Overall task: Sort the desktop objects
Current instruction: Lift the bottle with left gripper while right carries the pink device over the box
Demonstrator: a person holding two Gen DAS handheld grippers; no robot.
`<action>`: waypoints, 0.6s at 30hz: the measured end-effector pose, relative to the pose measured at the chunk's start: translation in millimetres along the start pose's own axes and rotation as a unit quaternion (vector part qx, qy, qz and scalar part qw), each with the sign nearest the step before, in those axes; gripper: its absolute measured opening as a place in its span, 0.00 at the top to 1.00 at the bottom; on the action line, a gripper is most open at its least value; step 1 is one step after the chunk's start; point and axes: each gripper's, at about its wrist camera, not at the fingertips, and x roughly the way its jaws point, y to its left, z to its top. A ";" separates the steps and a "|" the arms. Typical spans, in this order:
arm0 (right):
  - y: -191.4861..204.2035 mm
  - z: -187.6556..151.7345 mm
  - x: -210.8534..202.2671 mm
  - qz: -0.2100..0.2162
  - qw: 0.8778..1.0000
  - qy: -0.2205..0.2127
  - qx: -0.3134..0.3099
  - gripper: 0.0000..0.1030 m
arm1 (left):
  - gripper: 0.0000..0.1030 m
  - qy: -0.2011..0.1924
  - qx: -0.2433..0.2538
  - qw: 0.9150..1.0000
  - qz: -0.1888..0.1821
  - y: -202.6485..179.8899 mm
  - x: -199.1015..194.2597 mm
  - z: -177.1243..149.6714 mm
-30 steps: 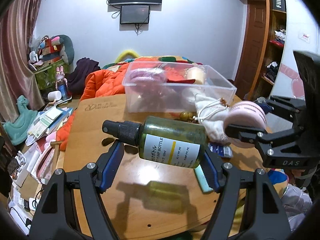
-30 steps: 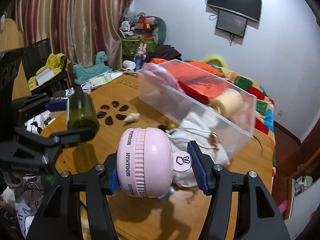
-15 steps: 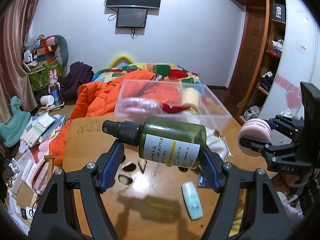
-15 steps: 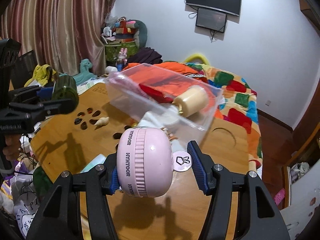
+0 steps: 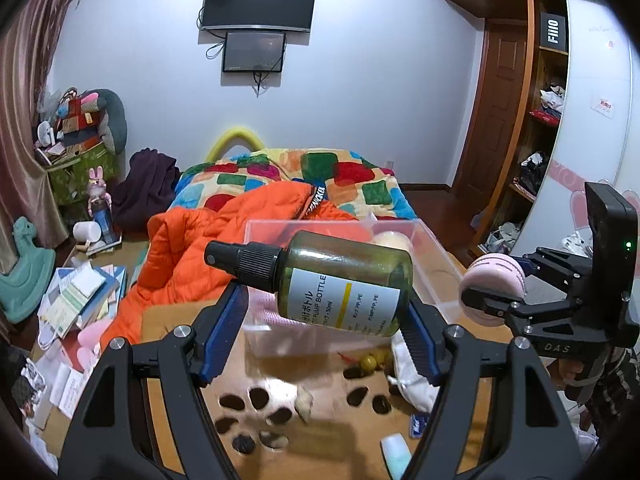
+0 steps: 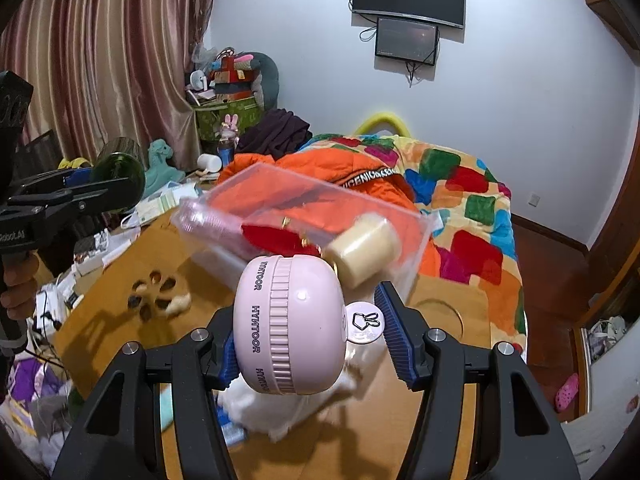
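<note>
My left gripper (image 5: 320, 332) is shut on a green spray bottle (image 5: 340, 284) with a black pump top, held sideways high above the wooden table (image 5: 332, 432). My right gripper (image 6: 308, 344) is shut on a round pink HYNTOOR case (image 6: 288, 328), also held high; it shows at the right of the left wrist view (image 5: 494, 294). A clear plastic box (image 6: 304, 224) stands on the table ahead of both, holding a cream roll (image 6: 364, 250), a pink item and something red. The bottle's base shows in the right wrist view (image 6: 118, 170).
On the table lie a white drawstring pouch (image 5: 412, 368), dark stones and a shell (image 5: 304, 400), yellow beads (image 5: 368, 362), a pale blue tube (image 5: 396, 456) and a blue packet (image 5: 418, 426). An orange jacket (image 5: 192, 256) and bed lie behind. Papers clutter the floor on the left.
Both grippers have risen and pulled back from the table with their objects still held. The box and the table items now sit lower and farther off in both views.
</note>
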 end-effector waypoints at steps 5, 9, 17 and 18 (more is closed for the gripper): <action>-4.9 13.4 19.5 0.000 1.000 0.005 0.002 0.46 | 0.29 -0.002 -0.003 1.000 -0.001 8.2 15.2 10.0; -9.1 18.0 35.8 0.001 1.000 0.015 0.003 0.46 | 0.29 -0.009 -0.013 1.000 -0.012 14.2 28.8 15.4; -13.1 31.4 75.0 0.009 0.999 0.030 0.015 0.46 | 0.29 0.031 -0.018 0.999 -0.009 23.5 76.6 18.4; -12.7 32.9 78.1 0.011 0.999 0.031 0.013 0.46 | 0.29 0.035 -0.018 0.999 -0.009 24.6 81.1 18.1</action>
